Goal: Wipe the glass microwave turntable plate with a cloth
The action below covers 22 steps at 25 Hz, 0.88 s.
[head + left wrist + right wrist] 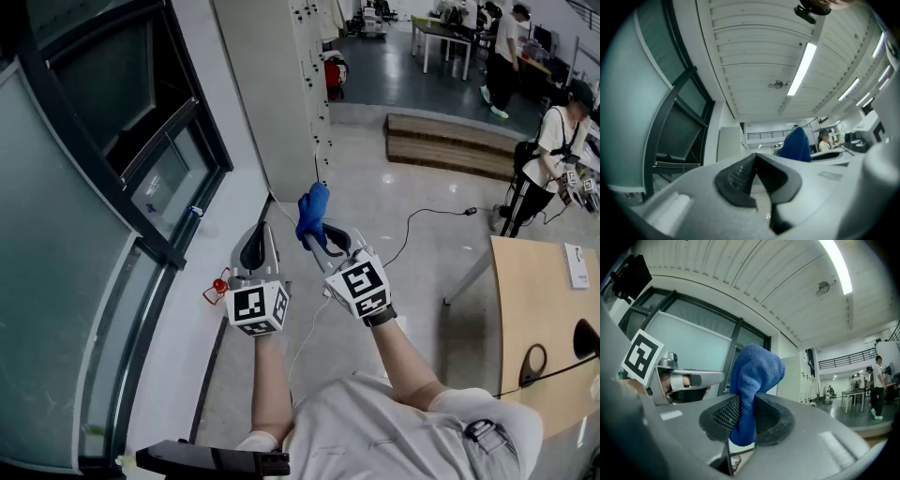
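Sticking up, cloth (757, 369) sits between right gripper (746, 401) jaws.

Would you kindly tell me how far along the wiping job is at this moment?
Done: the blue cloth is already picked up and is clamped between the jaws of the right gripper. In hand: both grippers are held up over the floor; the left gripper is shut and empty. Left: the wiping itself. No glass turntable plate or microwave shows in any view, so no wiping is visible.

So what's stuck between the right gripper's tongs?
A blue cloth, pinched between the tongs of the right gripper. The right gripper view shows it plainly, its top bunched above them.
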Tool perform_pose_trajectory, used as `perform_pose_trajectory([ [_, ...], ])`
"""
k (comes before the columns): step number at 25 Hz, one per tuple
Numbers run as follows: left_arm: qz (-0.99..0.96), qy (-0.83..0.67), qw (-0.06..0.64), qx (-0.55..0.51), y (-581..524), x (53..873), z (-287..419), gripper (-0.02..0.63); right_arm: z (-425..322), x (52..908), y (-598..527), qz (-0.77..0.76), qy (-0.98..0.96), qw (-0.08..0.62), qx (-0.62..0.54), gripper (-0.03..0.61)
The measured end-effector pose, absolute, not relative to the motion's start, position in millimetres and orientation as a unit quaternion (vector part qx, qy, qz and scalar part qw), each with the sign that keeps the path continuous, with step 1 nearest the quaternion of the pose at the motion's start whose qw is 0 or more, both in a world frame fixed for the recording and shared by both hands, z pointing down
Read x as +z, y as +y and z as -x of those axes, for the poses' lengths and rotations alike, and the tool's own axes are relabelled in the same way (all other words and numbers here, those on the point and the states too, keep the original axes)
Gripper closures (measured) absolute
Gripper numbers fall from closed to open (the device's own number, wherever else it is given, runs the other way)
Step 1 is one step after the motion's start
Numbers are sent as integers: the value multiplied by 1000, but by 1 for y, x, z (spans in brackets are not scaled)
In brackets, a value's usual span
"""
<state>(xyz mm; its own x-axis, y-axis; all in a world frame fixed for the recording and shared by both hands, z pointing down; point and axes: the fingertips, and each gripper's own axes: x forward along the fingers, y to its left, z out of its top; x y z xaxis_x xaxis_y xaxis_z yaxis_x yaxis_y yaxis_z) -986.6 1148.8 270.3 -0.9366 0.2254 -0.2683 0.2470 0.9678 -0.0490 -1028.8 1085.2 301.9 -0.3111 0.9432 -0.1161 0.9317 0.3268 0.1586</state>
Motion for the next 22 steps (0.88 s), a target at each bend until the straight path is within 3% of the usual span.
perform_pose_trajectory([
  [22,-77,990,114,-33,1100,277,1036,614,1071,313,1022,-520,850,72,39,508],
])
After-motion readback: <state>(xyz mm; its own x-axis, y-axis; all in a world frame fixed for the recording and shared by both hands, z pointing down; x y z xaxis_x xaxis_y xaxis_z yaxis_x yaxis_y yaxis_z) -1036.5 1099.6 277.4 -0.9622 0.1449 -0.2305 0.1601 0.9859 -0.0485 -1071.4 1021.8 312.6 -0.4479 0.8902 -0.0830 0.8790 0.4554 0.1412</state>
